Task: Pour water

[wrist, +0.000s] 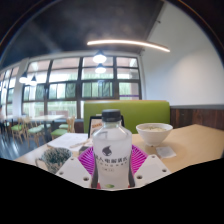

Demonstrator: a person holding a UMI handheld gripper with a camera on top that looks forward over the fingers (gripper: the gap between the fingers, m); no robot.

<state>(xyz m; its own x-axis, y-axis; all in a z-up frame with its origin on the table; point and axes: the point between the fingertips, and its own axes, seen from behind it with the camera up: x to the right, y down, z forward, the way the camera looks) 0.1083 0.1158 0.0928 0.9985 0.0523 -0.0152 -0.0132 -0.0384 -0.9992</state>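
Observation:
A clear water bottle [111,140] with a white cap and a white label with dark print stands upright between my fingers. My gripper [111,162] is shut on the bottle: the left pink pad [88,158] and the right pink pad [135,158] both lie against its sides. The bottle's base is hidden below the fingers. A white bowl [153,131] sits on the pale wooden table [190,145], just beyond the bottle and to its right.
A small potted plant [52,158] stands close by on the left, with a flat white thing [68,143] behind it. A green sofa back [125,112] runs along the table's far side. Large windows and other tables fill the room at the left.

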